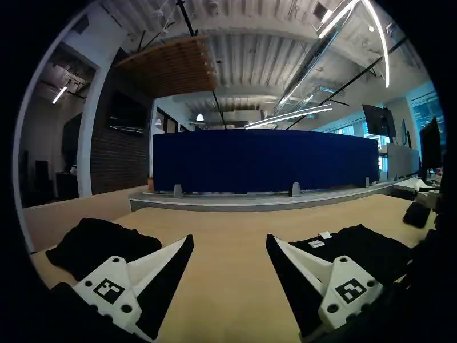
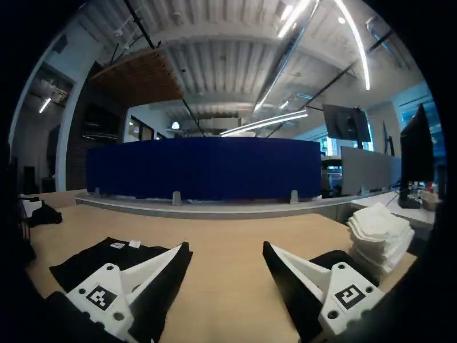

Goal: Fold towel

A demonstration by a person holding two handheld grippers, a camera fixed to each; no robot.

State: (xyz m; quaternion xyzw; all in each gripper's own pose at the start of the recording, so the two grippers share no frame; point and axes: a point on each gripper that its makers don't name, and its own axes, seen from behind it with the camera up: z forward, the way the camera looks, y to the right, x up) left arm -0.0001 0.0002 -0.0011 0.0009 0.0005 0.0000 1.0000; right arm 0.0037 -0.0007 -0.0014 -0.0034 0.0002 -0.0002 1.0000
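Because the flat black cloth towel with white tags (image 1: 365, 251) looks soft, limp and light, pinching two neighbouring corners should suit. It lies on the pale wooden worktop (image 1: 228, 280), at three o'clock of the left tool (image 1: 228, 237) and nine o'clock of the right tool (image 2: 225, 244), both released and empty.

Right gripper (image 2: 225, 246) low over the light wood table (image 2: 228, 228), jaws wide apart, bare tabletop between them. Black folded garment (image 2: 114, 254) with white tags lies flat on the table behind the left finger. Another black cloth (image 2: 337, 258) sits behind the right finger, just beside a stack of folded white towels (image 2: 380, 234) at the table's right edge. Blue partition (image 2: 205, 166) across the far side. Dark monitor (image 2: 416, 151) far right.
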